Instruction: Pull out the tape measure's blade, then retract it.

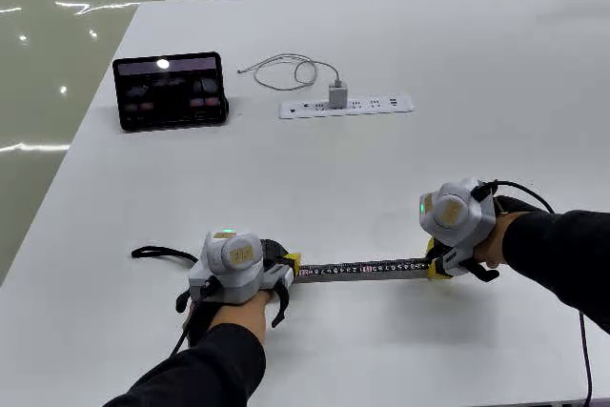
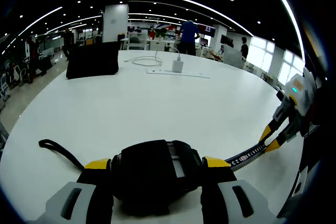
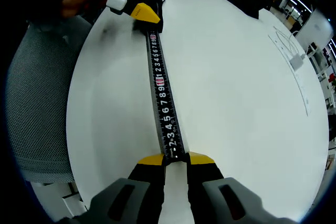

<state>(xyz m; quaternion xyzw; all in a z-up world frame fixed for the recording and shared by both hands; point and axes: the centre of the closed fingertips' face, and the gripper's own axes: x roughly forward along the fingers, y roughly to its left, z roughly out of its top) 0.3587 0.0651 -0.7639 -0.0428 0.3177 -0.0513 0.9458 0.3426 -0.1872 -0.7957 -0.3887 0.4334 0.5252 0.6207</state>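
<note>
Nearest the person, the left gripper (image 1: 284,272) has its yellow-tipped jaws closed narrowly on the black, rounded plastic case of the tape measure (image 2: 152,177). The case rests on the white table (image 1: 381,169). In the left gripper view the case sits squarely between the two yellow pads (image 2: 97,164), and a thin black wrist strap (image 2: 55,150) trails from it across the tabletop to the left.

On the other side, the right gripper (image 3: 176,160) has its jaws pinched almost together on the free end of the dark metal blade with white numerals (image 3: 160,87). The low numbers lie just ahead of the pads. The blade runs flat and straight along the table from that gripper to the mouth of the case, so the two tools are well apart with the blade (image 1: 362,269) stretched between them.

By these views the pulling-out is under way or done: a good length of blade is out of the case. Whether more is to be drawn cannot be told. What is left, as I judge it, is the return: the right gripper guiding or releasing the blade end so it winds back into the case while the left holds the case steady.

Farther back on the table stand a black tablet propped upright (image 1: 170,91) and a white power strip (image 1: 367,105) carrying a white charger with a looped grey cable (image 1: 286,69), well clear of the work.
</note>
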